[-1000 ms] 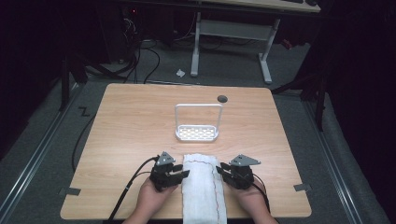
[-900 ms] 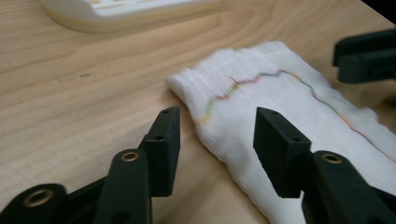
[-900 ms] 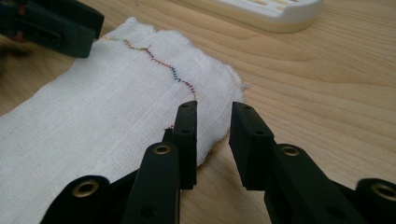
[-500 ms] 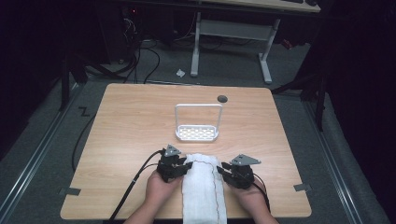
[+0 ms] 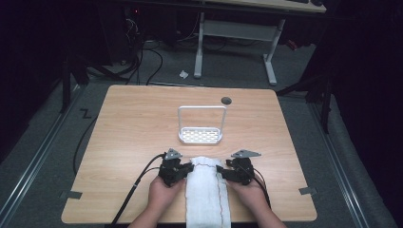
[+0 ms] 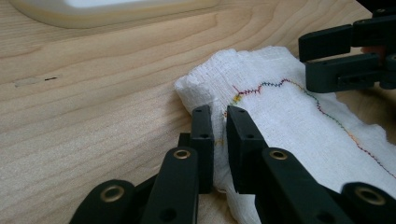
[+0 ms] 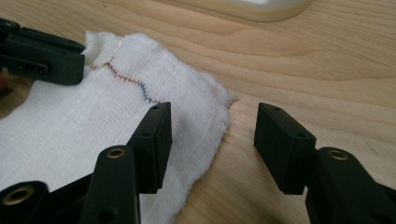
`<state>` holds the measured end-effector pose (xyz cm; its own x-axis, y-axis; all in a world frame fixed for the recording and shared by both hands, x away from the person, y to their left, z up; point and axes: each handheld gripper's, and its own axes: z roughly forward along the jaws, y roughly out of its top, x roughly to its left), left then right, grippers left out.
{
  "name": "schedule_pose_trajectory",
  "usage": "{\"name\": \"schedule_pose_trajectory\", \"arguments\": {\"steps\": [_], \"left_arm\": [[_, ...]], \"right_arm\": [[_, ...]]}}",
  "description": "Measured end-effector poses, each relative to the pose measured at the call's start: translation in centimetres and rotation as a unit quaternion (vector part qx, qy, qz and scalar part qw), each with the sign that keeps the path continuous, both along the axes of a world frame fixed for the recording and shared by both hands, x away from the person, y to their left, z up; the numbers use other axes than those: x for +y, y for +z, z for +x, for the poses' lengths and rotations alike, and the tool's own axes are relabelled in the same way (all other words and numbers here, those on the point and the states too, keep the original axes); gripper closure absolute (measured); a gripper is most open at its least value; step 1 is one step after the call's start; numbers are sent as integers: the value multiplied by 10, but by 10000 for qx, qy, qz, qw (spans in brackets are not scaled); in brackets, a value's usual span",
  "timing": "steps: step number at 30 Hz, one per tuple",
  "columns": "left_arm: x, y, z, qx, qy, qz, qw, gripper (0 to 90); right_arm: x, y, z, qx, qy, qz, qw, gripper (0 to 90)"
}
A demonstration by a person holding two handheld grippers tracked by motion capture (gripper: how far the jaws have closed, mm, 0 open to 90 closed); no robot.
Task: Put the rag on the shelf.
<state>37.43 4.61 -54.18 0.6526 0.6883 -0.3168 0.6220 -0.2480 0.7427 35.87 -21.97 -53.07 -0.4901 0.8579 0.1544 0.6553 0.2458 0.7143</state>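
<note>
Grasping the far corners of the folded cloth

Left gripper jaws are pinched on the white cloth's left edge; right gripper jaws gape, straddling its right edge. Close squarely; cloth lies just near-side of the white rack.

Left tool closed — gripping cloth.

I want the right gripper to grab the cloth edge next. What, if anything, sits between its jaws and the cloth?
Nothing visible. The right gripper is open, one jaw over the cloth, the other over bare table.
</note>
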Motion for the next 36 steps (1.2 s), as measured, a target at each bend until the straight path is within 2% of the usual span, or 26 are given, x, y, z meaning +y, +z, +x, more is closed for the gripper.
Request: {"name": "schedule_pose_trajectory", "arguments": {"steps": [4,6,8,16,17,20,27,32,36], "left_arm": [[1,0,0,19,3,-16,10000,811],[1,0,0,14,6,-15,10000,812],[1,0,-1,14,9,-15,10000,811],[1,0,-1,5,15,-8,10000,811],[1,0,-1,1,16,-2,10000,811],[0,0,-1,-8,24,7,10000,812],[0,0,-2,-18,32,18,10000,814],[2,0,-2,-27,40,-31,10000,826],[4,1,-2,-59,35,-116,9999,832]], "right_arm": [[11,1,4,-52,128,-202,9997,498],[17,0,2,-165,206,-346,9991,544],[18,-1,-1,-236,225,-371,9988,578],[16,-4,-6,-360,229,-315,9986,649],[17,-5,-7,-364,269,-263,9986,710],[17,-4,-8,-300,324,-189,9988,784],[17,-4,-6,-238,379,-109,9989,821],[21,-1,-10,-455,391,-277,9978,826],[19,4,-12,-595,336,-138,9976,827]]}}
